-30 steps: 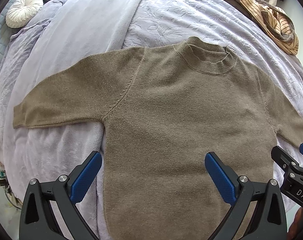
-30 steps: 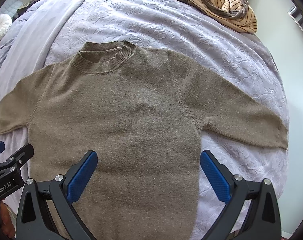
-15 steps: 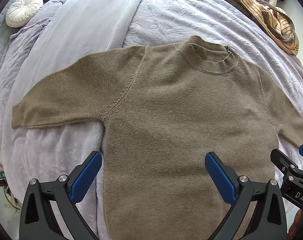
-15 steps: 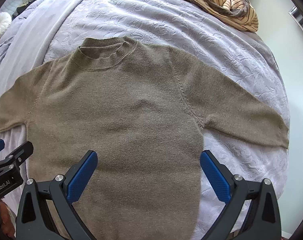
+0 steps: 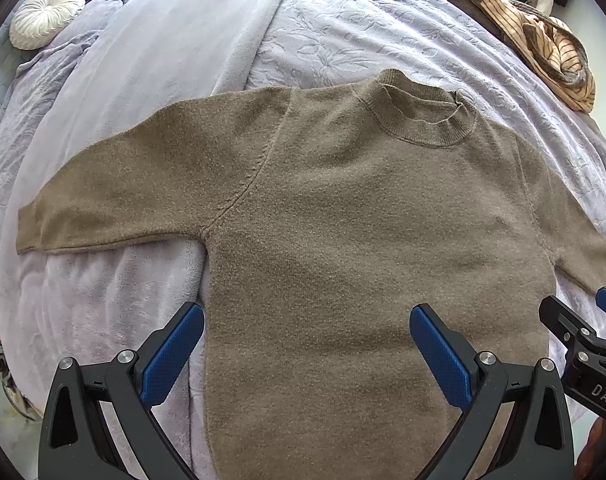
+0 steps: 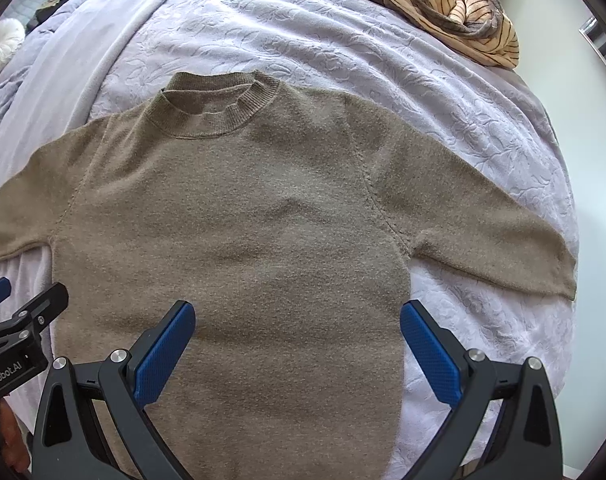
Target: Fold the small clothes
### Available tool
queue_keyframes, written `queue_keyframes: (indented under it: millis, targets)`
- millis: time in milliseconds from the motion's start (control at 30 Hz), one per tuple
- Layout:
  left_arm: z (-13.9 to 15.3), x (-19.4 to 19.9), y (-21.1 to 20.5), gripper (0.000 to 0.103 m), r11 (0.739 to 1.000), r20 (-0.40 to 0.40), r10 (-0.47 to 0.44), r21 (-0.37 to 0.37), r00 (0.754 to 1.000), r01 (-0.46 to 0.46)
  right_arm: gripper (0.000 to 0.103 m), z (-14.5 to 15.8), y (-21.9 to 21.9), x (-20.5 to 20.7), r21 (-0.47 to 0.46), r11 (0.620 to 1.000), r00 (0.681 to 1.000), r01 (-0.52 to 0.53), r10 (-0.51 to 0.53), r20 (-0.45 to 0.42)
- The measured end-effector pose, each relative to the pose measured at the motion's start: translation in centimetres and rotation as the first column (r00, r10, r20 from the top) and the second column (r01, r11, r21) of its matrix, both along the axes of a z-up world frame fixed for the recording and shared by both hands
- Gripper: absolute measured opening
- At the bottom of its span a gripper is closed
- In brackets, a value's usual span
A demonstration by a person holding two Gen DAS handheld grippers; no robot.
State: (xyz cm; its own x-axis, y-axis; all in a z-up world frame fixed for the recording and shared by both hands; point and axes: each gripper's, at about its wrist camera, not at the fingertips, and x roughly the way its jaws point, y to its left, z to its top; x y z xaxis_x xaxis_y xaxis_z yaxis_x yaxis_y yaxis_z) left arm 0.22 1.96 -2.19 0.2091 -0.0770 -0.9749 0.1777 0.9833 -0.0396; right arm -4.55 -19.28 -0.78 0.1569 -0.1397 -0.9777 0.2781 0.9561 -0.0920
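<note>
An olive-brown knit sweater [image 5: 343, 232] lies flat, face up, on a lavender bed cover [image 5: 343, 32], collar at the far side and both sleeves spread out. It also fills the right wrist view [image 6: 263, 220]. My left gripper [image 5: 307, 344] is open and empty, held above the sweater's lower left part. My right gripper [image 6: 297, 340] is open and empty above the lower right part. Each gripper shows at the edge of the other's view, the right one in the left wrist view [image 5: 583, 340] and the left one in the right wrist view [image 6: 19, 320].
A crumpled striped tan garment [image 6: 459, 8] lies with darker clothes at the bed's far right. A round white cushion [image 5: 47, 14] sits at the far left. A smooth grey blanket [image 5: 163, 60] runs across the left side. The bed edge and a wall [image 6: 583, 100] lie to the right.
Both grippers have dropped slightly closer to the sweater, which looks a little larger in both views. The jaws stay open and the sweater has not moved.
</note>
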Motion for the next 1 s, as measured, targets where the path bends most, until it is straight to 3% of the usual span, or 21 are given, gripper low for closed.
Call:
queue_keyframes:
  millis: [267, 367, 467, 600, 700, 733, 867, 933, 1000]
  targets:
    - [-1.0, 0.5, 2.8, 0.103, 0.996, -0.002, 0.03, -0.081, 1.0, -0.031, 0.102, 0.4, 3.0, 0.0, 0.04, 0.997, 0.996, -0.071, 0.069, 0.047]
    - [-1.9, 0.9, 5.9, 0.103, 0.988, -0.007, 0.084, -0.132, 0.996, -0.084, 0.102, 0.2, 5.3, 0.0, 0.052, 0.99, 0.99, -0.132, 0.129, 0.061]
    - [-2.9, 1.6, 10.5, 0.103, 0.961, -0.024, 0.154, -0.231, 0.988, -0.155, 0.102, -0.3, 8.0, 0.1, 0.077, 0.978, 0.98, -0.192, 0.188, 0.066]
    - [-4.0, 2.5, 18.9, 0.103, 0.867, 0.01, 0.341, -0.39, 0.94, -0.311, 0.102, -1.0, 11.7, 0.2, 0.121, 0.959, 0.966, -0.257, 0.25, 0.072]
    - [-6.4, 3.2, 25.4, 0.103, 0.752, -0.029, 0.482, -0.499, 0.876, -0.431, 0.102, -1.5, 14.3, 0.1, 0.147, 0.94, 0.951, -0.307, 0.298, 0.079]
    - [-7.2, 3.5, 26.6, 0.103, 0.727, -0.047, 0.506, -0.514, 0.861, -0.455, 0.102, -1.8, 15.1, -0.1, 0.152, 0.935, 0.947, -0.319, 0.311, 0.078]
    - [-10.3, 4.6, 30.3, 0.103, 0.608, -0.128, 0.574, -0.594, 0.809, -0.526, 0.102, -3.1, 18.0, -0.7, 0.177, 0.918, 0.935, -0.355, 0.348, 0.073]
    - [-10.2, 5.0, 31.9, 0.103, 0.544, -0.114, 0.625, -0.645, 0.772, -0.536, 0.102, -3.7, 19.0, -1.0, 0.19, 0.911, 0.931, -0.365, 0.36, 0.065]
    - [-9.5, 5.4, 33.5, 0.103, 0.514, -0.069, 0.673, -0.672, 0.737, -0.533, 0.102, -4.1, 19.7, -1.1, 0.2, 0.904, 0.926, -0.377, 0.372, 0.063]
